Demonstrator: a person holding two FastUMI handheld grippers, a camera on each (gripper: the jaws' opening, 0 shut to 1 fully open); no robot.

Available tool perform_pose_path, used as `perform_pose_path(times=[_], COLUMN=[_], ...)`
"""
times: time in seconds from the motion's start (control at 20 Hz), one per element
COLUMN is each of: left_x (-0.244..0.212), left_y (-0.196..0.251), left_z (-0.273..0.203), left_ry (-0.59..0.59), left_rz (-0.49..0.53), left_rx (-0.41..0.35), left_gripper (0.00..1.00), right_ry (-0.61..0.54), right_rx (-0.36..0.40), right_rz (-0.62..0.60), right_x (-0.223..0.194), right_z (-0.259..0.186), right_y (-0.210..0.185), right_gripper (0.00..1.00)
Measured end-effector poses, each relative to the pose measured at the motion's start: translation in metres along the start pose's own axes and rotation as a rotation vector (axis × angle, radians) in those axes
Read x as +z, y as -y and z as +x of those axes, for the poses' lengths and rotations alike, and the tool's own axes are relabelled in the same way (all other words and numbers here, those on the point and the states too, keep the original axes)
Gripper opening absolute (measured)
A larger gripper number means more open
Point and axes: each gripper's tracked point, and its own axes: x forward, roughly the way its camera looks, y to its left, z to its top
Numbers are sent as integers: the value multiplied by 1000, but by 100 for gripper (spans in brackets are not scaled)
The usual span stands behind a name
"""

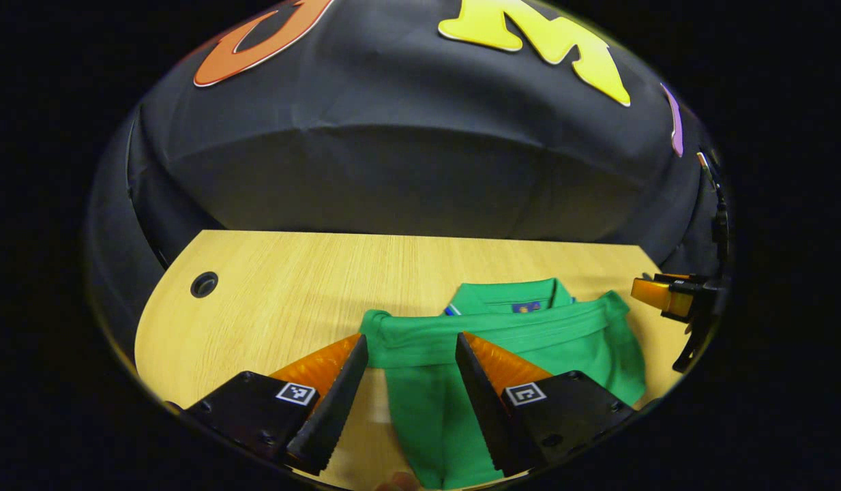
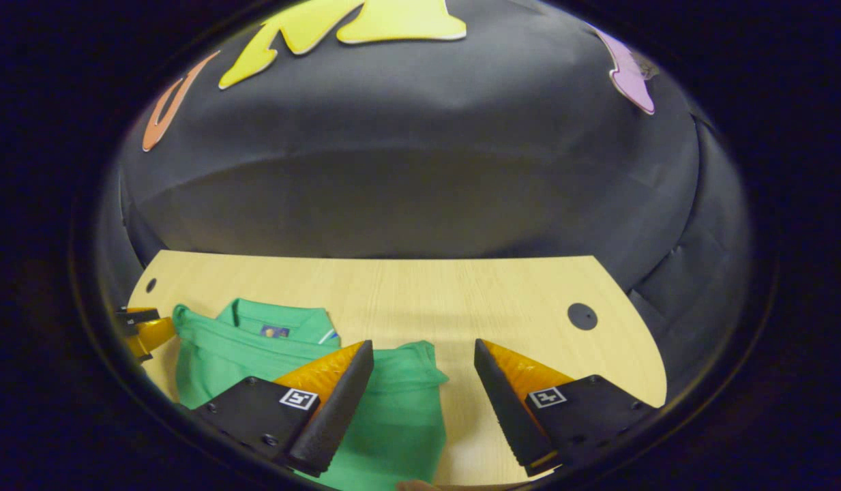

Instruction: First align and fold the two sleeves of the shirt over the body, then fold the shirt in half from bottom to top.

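On light wooden tabletop [image 1: 270, 286], folded green polo shirt [image 1: 434, 382] lies near front edge; left hand-held gripper [image 1: 412, 349] and right hand-held gripper [image 2: 423, 354] both released, above shirt.

**A recording booth, not a home**

I am working inside a small booth made for recording. In the left gripper view I see a black cloth wall [image 1: 406, 170] that stands close behind the table and curves around both its sides; the cloth has folds and seams. The table [image 1: 284, 286] has a light wood-pattern top, like an office desk, with a round cable hole [image 1: 204, 284] near one far corner. In the right gripper view I see a second such hole [image 2: 582, 316].
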Motion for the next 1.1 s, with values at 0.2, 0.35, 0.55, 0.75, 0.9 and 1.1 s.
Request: perform_pose_path(times=[0.2, 0.35, 0.55, 0.75, 0.9, 1.1], left_x=[32, 51, 49, 62, 69, 72], left_y=[6, 16, 25, 38, 53, 64], left_z=[-65, -121, -190, -269, -318, -374], left_ry=[93, 161, 195, 274, 337, 385], left_rz=[-20, -42, -21, -8, 37, 46], left_rx=[59, 84, 150, 193, 182, 142], left_gripper=[87, 88, 88, 90, 90, 92], right_ry=[82, 139, 210, 274, 337, 398], right_rx=[56, 85, 113, 125, 109, 98], right_rz=[-4, -47, -89, -88, -87, -63], right_x=[25, 33, 41, 50, 59, 65], right_z=[-78, -141, -212, -277, -325, -395], right_y=[-7, -2, 9, 20, 29, 24], right_gripper=[96, 95, 93, 95, 95, 95])
